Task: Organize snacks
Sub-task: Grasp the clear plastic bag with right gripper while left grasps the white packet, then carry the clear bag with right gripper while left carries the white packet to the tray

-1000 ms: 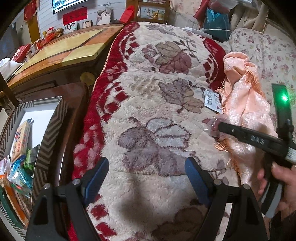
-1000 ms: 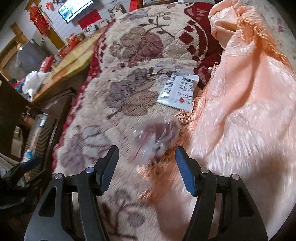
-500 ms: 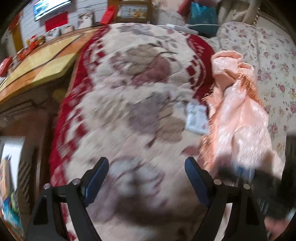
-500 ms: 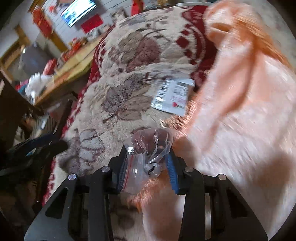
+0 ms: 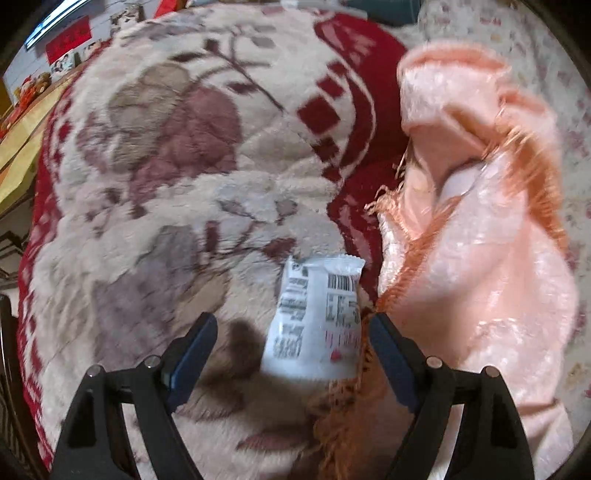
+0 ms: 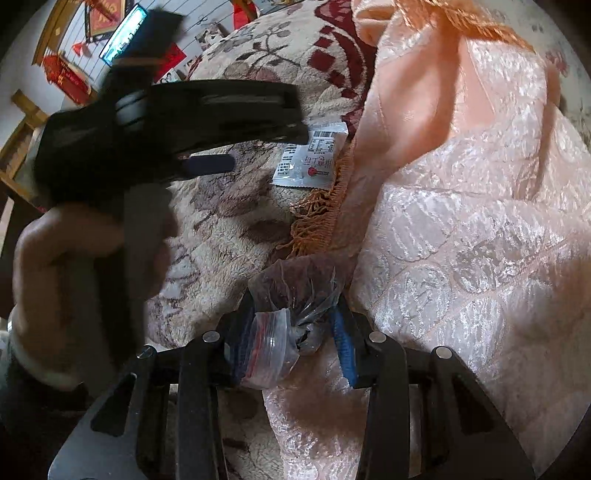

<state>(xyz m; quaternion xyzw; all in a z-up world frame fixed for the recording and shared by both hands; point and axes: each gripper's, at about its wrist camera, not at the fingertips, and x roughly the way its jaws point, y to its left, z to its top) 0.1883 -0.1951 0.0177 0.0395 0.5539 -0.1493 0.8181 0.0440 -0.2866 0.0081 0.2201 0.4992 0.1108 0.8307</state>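
A white snack packet [image 5: 317, 317] with a barcode lies flat on the plush leaf-patterned blanket [image 5: 166, 184], beside an orange fringe. My left gripper [image 5: 290, 332] hovers over it, open, with the packet between the fingers and nearer the right one. From the right wrist view, the same left gripper [image 6: 269, 147] is held by a hand [image 6: 74, 258] just left of the packet [image 6: 314, 158]. My right gripper [image 6: 291, 332] is shut on a crumpled clear zip bag [image 6: 291, 295] with a red seal stripe and dark contents, at the edge of the pink cloth.
A pink satin cloth [image 5: 480, 258] with an orange fringe [image 6: 314, 218] is heaped along the blanket's right side. Behind it is a floral cover [image 5: 576, 110]. A yellow-topped wooden table [image 5: 14, 147] stands far left, and a screen [image 6: 122, 35] hangs on the back wall.
My left gripper swept right across the blanket to the white packet, and the snack tray left its view. My right gripper closed on the clear bag and keeps hold of it.
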